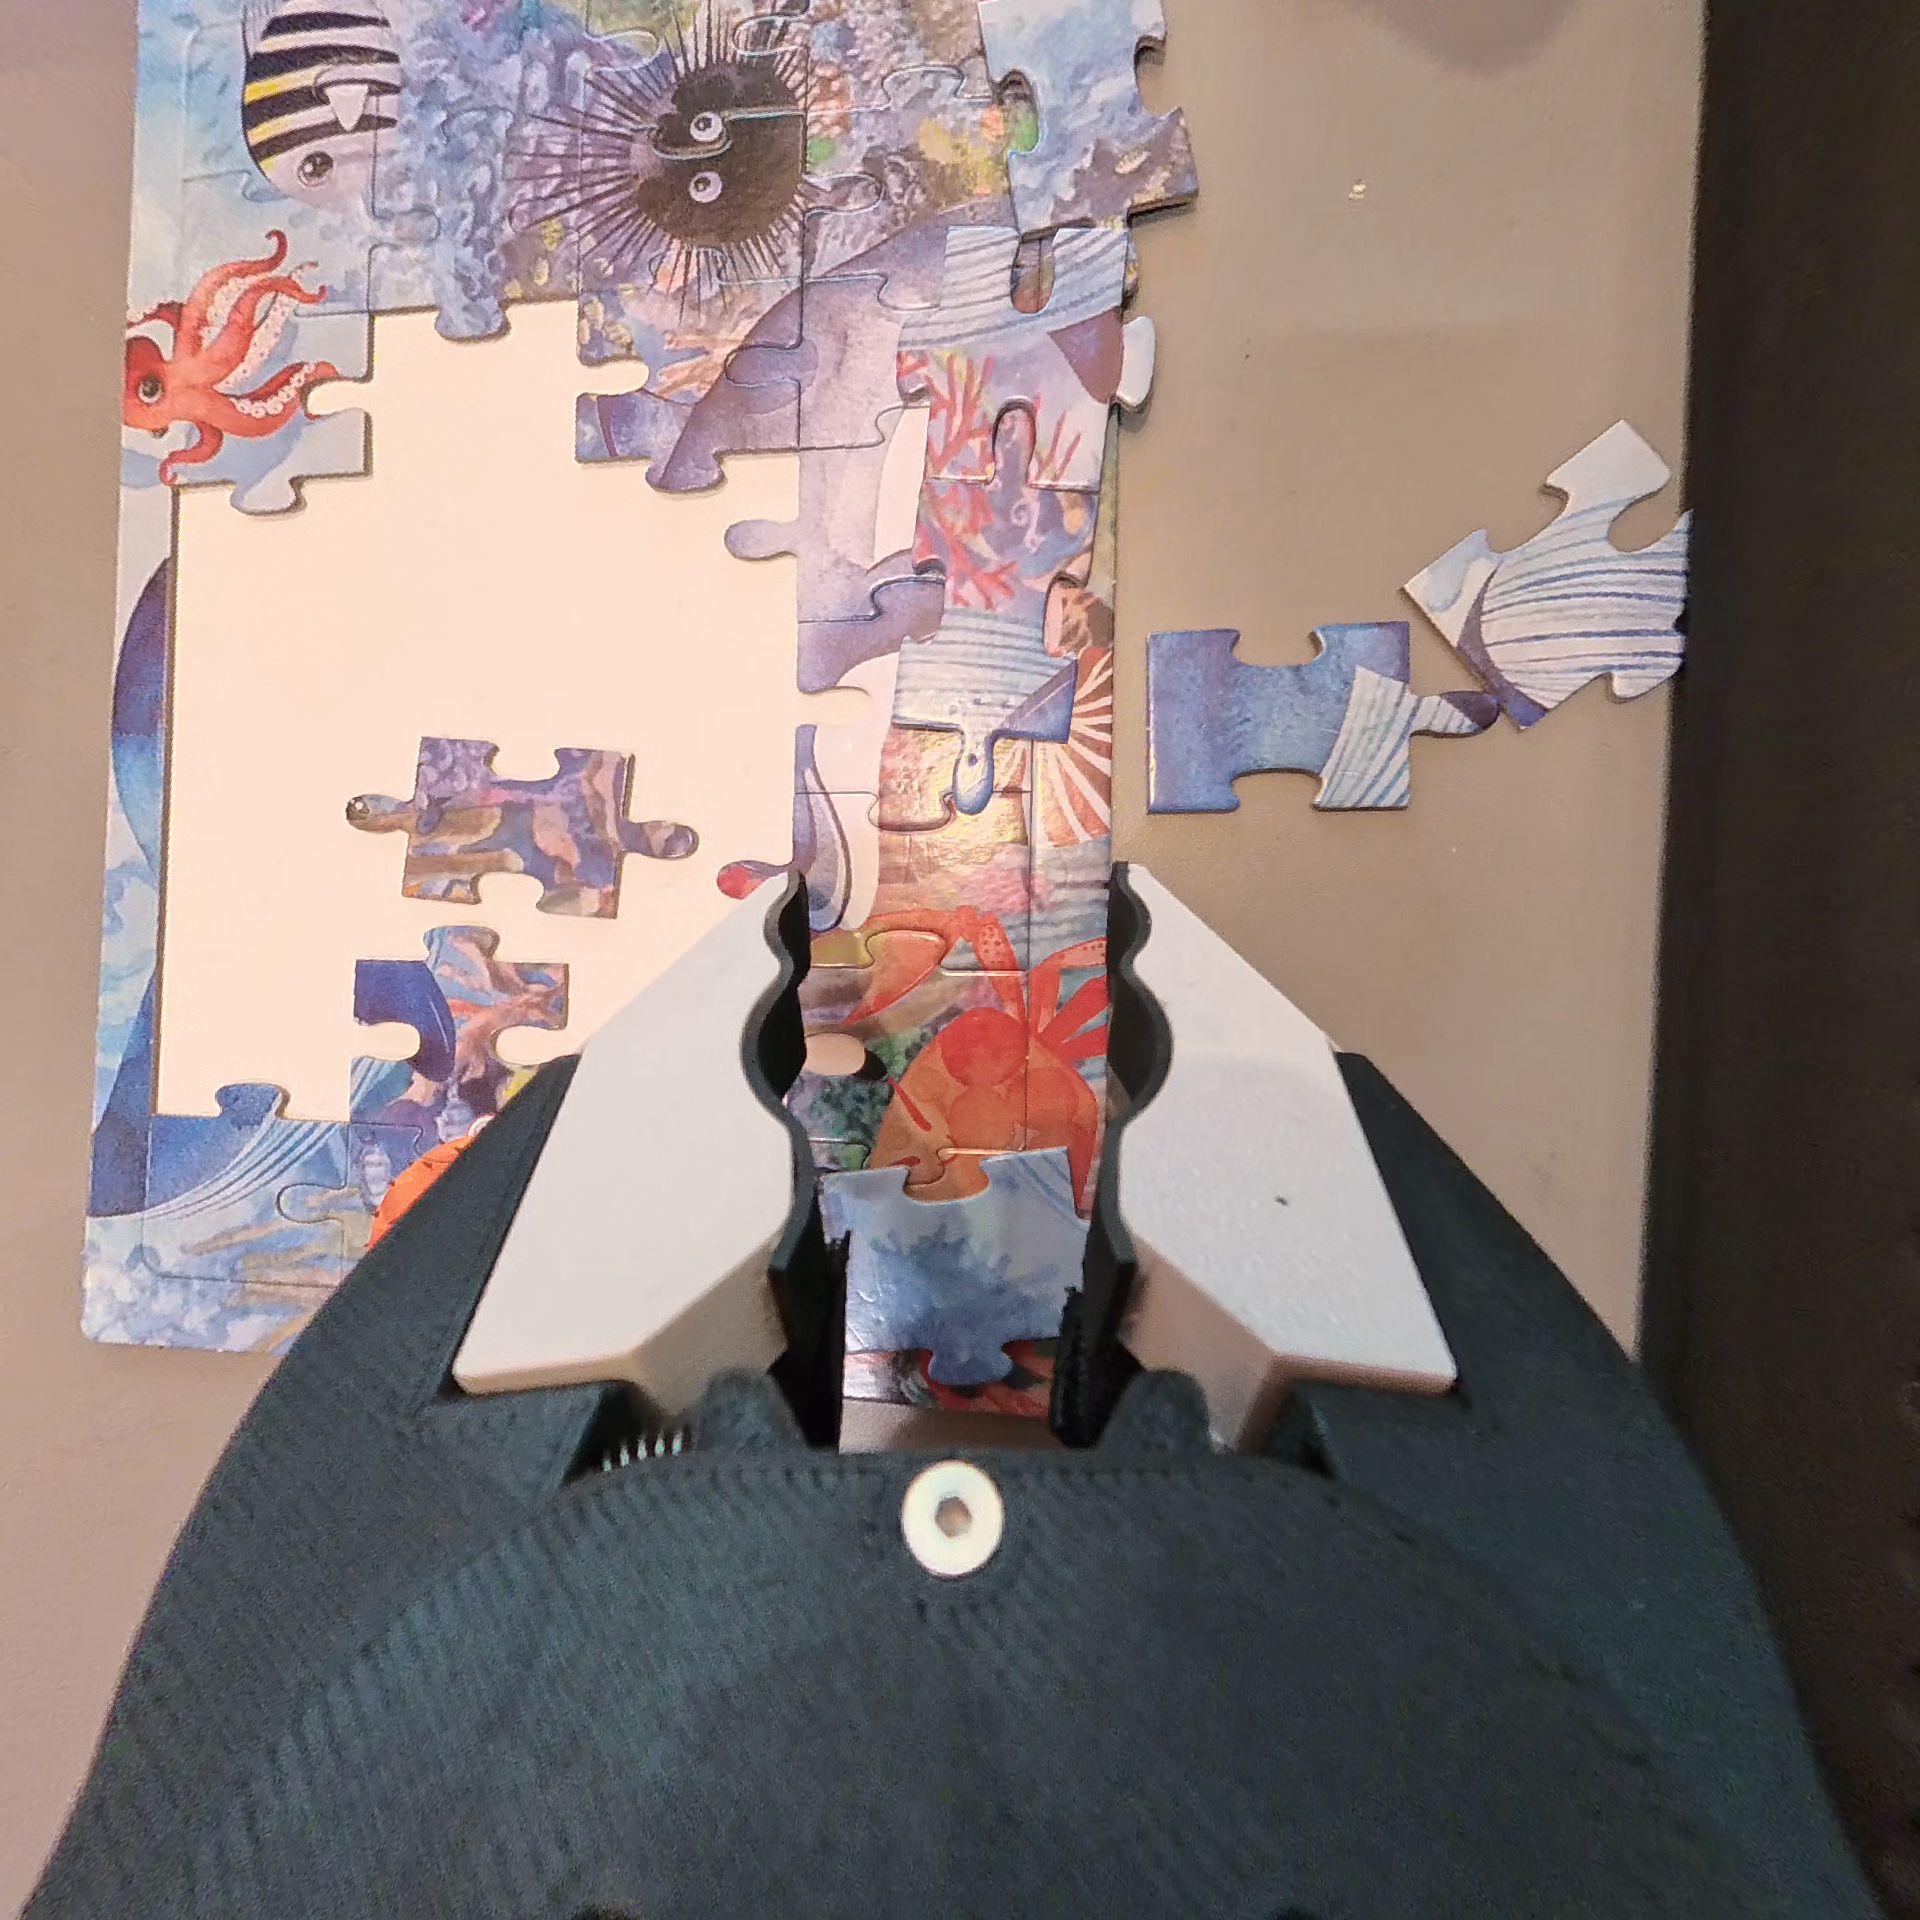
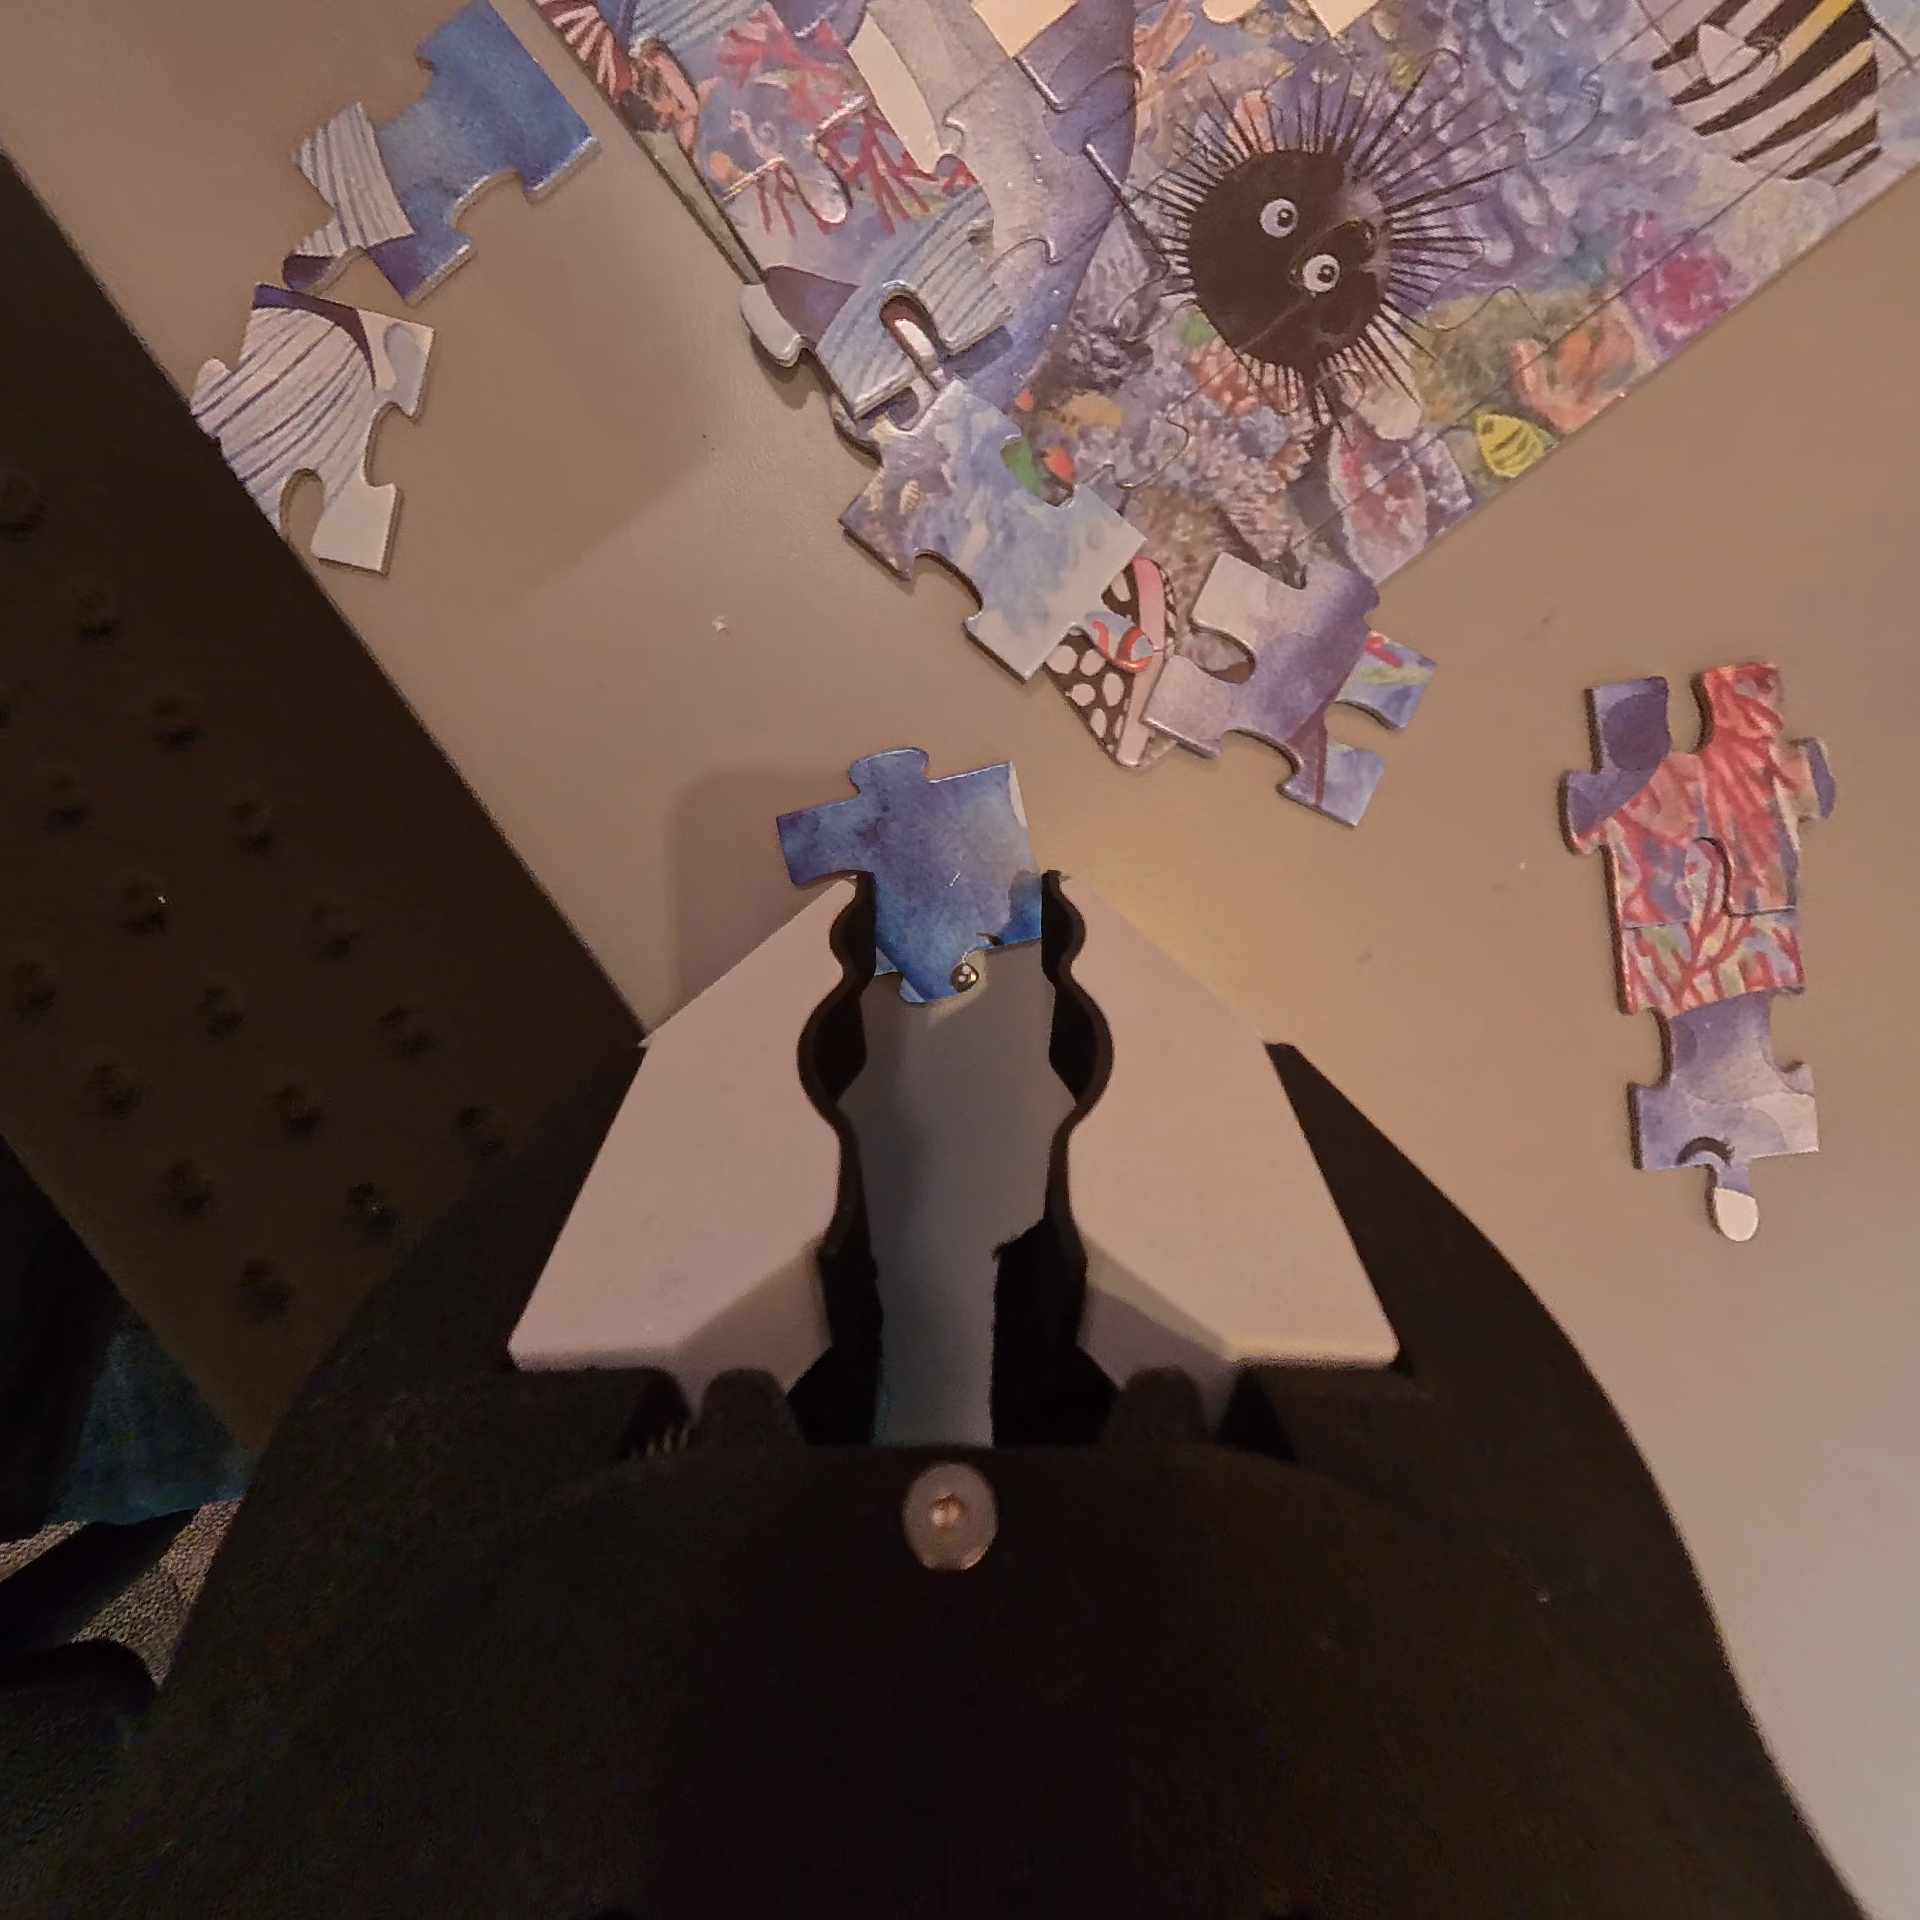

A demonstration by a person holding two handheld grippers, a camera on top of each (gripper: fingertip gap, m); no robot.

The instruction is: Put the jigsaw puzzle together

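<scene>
A sea-themed jigsaw puzzle [image 1: 644, 156] lies partly built in its board, with a bare white patch [image 1: 468, 582] in the middle. My left gripper [image 1: 958, 883] hovers over the built right column with its jaws apart. A light blue piece [image 1: 956, 1257] lies on that column between the finger bases. Two loose pieces [image 1: 520, 821] [image 1: 457, 997] sit inside the bare patch. My right gripper [image 2: 951, 894] is shut on a dark blue piece [image 2: 925, 862], held above the table short of the puzzle's corner [image 2: 1288, 249].
Loose pieces lie on the beige table: two beside the board [image 1: 1278, 717] [image 1: 1558, 603], two near its corner [image 2: 987, 520] [image 2: 1268, 665], and a joined coral strip [image 2: 1704, 883] at the right. A dark perforated panel [image 2: 208, 727] borders the table. The grippers' ends are close to 20 cm from one another.
</scene>
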